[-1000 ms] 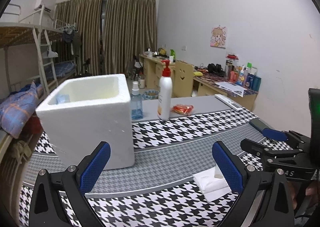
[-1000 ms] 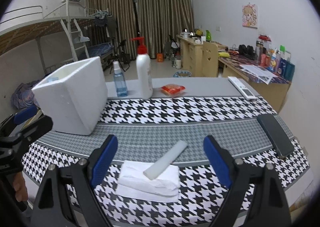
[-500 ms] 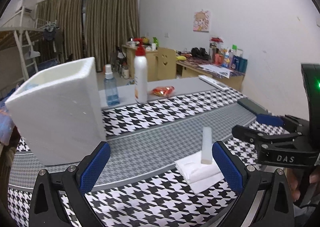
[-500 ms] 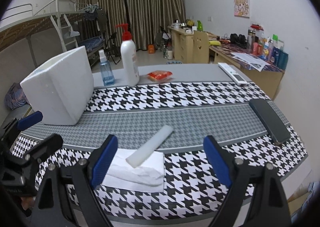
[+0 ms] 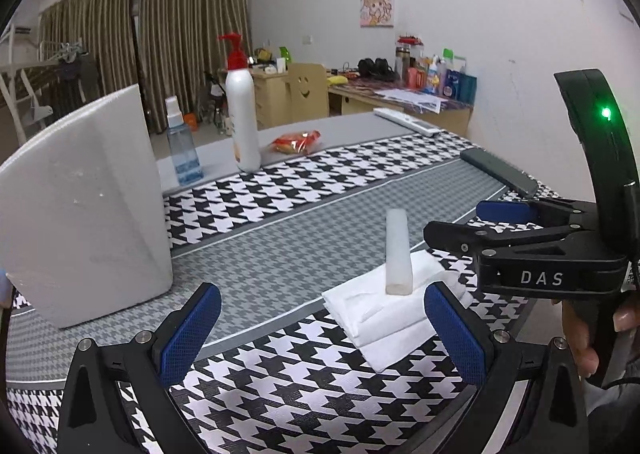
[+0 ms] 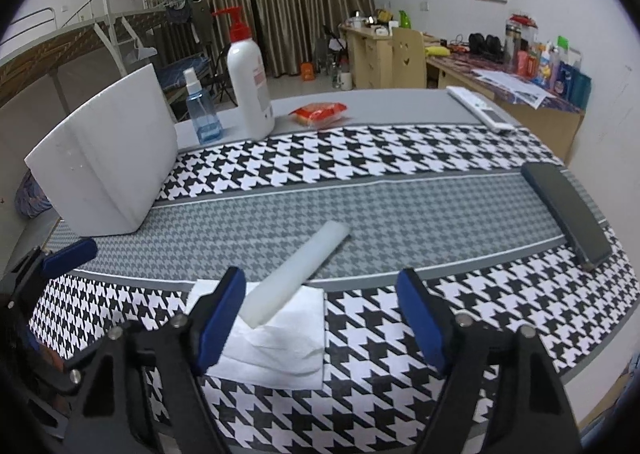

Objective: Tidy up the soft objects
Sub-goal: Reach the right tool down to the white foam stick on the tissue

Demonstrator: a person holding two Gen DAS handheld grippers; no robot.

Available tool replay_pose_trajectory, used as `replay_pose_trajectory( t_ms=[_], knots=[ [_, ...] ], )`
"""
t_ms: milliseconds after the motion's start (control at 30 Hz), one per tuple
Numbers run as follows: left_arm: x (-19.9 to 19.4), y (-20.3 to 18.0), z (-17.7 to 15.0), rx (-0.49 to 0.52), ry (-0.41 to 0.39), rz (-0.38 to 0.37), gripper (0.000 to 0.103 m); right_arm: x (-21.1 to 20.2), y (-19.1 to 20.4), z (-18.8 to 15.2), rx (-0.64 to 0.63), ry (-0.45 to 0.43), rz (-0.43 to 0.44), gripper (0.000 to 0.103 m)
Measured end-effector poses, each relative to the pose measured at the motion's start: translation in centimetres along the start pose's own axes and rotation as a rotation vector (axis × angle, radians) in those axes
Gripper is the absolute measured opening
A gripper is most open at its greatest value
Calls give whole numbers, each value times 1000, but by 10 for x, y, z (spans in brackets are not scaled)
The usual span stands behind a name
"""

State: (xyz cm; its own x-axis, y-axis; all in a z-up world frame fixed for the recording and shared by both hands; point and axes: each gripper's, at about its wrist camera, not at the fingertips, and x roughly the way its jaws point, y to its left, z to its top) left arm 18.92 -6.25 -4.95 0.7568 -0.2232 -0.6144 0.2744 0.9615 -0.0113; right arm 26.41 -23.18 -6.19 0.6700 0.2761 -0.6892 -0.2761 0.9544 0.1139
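Both wrist views overlook the folded cloth closely.

Even, dim indoor light with a cool cast; shadows are soft and faint. Fisheye bending and black vignette ring every edge. The wall at two o'clock looks brightest, with slight blur throughout.

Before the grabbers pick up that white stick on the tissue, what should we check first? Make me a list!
1. Right gripper open: ok; its fingers have just been closing a bit, with the near end of the stick between them, not touched.
2. Left gripper open and empty: ok.
3. White stick easy to reach: ok, it lies across the folded tissue, nothing on top.
4. Tissue flat on the table: ok.
5. White foam box upright: ok.
6. Room inside the box: cannot tell, its opening is hidden from here.
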Motion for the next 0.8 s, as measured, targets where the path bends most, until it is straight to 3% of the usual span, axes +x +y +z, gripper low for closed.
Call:
replay_pose_trajectory(
  t_ms=[233, 800],
  knots=[
    [10, 2, 0, -2, 8, 12, 102, 17, 3, 2, 2, 46, 35, 70],
    [28, 5, -1, -27, 66, -42, 102, 48, 5, 5, 16, 133, 87, 49]
  ],
)
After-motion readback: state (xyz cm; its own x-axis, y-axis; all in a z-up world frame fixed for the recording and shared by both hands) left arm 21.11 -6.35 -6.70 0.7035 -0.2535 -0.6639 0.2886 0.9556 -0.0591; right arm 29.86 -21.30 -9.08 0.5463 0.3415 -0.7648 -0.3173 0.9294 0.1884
